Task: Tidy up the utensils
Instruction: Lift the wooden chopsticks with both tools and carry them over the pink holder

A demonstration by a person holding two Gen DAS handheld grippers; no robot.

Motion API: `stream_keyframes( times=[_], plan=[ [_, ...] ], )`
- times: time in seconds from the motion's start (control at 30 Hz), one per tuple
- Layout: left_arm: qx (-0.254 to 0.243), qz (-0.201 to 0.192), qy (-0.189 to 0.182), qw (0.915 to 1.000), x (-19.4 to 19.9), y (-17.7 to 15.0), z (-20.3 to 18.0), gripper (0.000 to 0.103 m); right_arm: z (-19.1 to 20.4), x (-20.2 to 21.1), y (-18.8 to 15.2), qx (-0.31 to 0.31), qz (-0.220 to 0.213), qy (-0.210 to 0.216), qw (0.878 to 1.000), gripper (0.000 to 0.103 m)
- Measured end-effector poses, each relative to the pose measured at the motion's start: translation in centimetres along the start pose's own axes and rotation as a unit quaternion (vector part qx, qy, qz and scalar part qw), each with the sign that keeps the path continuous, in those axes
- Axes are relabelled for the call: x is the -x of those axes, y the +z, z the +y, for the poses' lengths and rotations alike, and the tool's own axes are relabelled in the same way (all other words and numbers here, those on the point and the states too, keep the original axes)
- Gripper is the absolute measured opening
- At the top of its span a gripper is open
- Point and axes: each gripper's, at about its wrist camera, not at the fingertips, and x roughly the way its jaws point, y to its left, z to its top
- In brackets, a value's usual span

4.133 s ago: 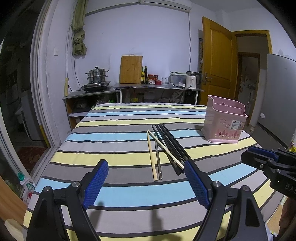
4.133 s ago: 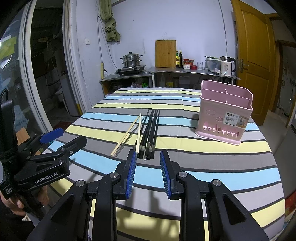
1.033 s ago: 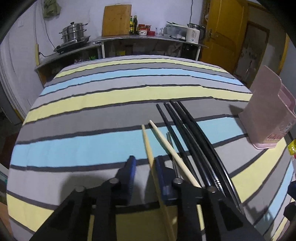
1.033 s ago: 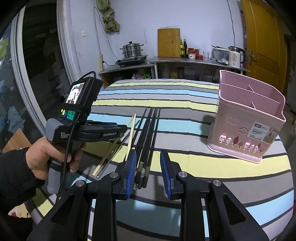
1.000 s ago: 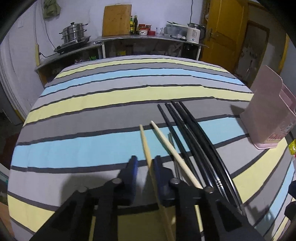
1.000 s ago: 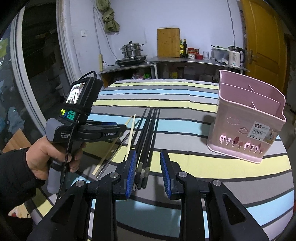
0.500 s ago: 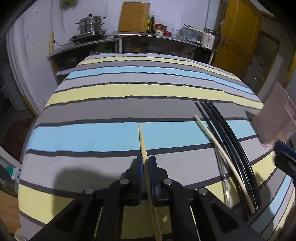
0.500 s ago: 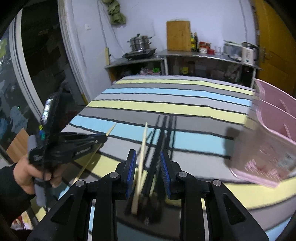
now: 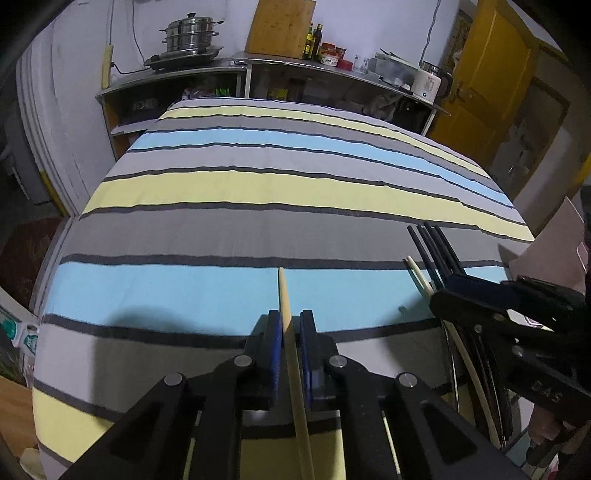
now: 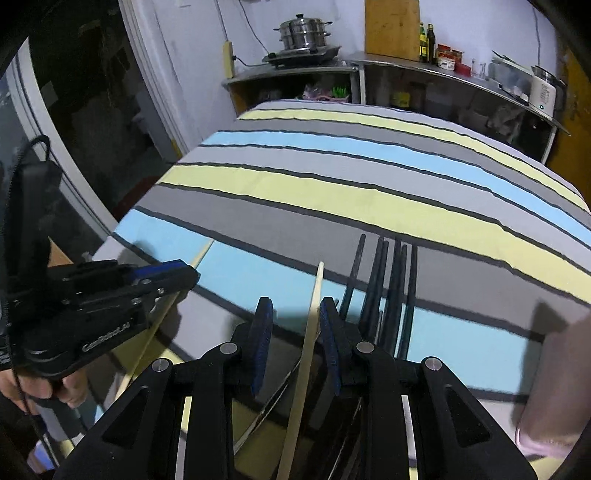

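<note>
My left gripper [image 9: 287, 326] is shut on a pale wooden chopstick [image 9: 285, 302], held above the striped tablecloth [image 9: 258, 206]. In the right wrist view this gripper [image 10: 184, 275] holds the same chopstick [image 10: 201, 254] at the left. My right gripper [image 10: 293, 317] is open, its blue pads on either side of a second wooden chopstick [image 10: 314, 306] that lies on the cloth. Several black chopsticks [image 10: 384, 280] lie just right of it. The right gripper [image 9: 454, 286] also shows in the left wrist view, over the black chopsticks [image 9: 432, 243].
The pink utensil basket [image 9: 554, 247] stands at the table's right edge, also blurred in the right wrist view [image 10: 554, 387]. A counter with a steamer pot [image 9: 190, 31], cutting board [image 9: 280, 26] and kettle [image 9: 430, 81] stands behind the table.
My left gripper has closed on one wooden chopstick and carried it left, away from the pile. My right gripper has dropped low over the other wooden chopstick, pads astride it.
</note>
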Motion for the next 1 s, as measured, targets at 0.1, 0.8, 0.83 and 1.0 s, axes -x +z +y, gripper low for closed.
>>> stream_keyframes(
  times=[0.1, 0.8, 0.83, 1.0],
  plan=[
    [-0.009, 0.005, 0.004, 0.9999, -0.3, 0.4, -0.3, 0.009, -0.2, -1.0, 0.7, 0.001, 0.01, -0.003, 1.0, 0.027],
    [-0.028, 0.005, 0.001, 0.9996, 1.5, 2.3, -1.4, 0.005, -0.4, 0.0, 2.4, -0.012, 0.016, 0.008, 1.0, 0.006],
    [-0.034, -0.002, -0.001, 0.9994, 2.5, 2.5, -1.8, 0.005, -0.5, 0.8, 2.6, -0.014, 0.009, 0.01, 1.0, 0.006],
    [-0.052, -0.038, -0.013, 0.9978, 7.1, 3.4, -3.5, 0.005, -0.2, 4.4, 3.3, -0.017, -0.024, 0.015, 0.999, 0.006]
  ],
)
